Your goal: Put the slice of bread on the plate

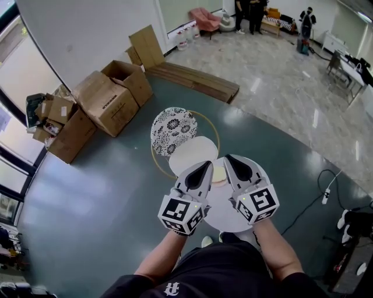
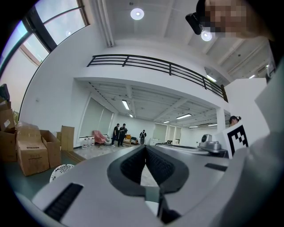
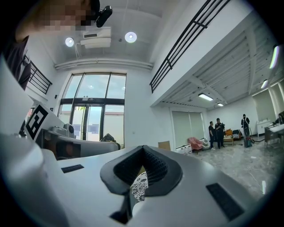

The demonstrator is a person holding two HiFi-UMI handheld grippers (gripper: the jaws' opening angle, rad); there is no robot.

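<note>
From the head view, a pale cream slice of bread (image 1: 219,175) lies on a white round tabletop (image 1: 228,216), between the tips of my two grippers. Just beyond it is a plain white round plate (image 1: 192,152), and behind that a black-and-white patterned disc (image 1: 173,129) inside a thin gold hoop. My left gripper (image 1: 207,166) (image 2: 145,148) is shut and holds nothing. My right gripper (image 1: 229,158) (image 3: 143,148) is also shut and holds nothing. Both are held level, side by side above the tabletop. Through the right jaws a patch of the patterned disc (image 3: 140,186) shows.
Open cardboard boxes (image 1: 108,99) stand at the left on the dark green floor. Wooden boards (image 1: 195,81) lie behind the tables. A cable with a power strip (image 1: 326,195) runs at the right. Several people (image 1: 250,11) stand far back in the hall.
</note>
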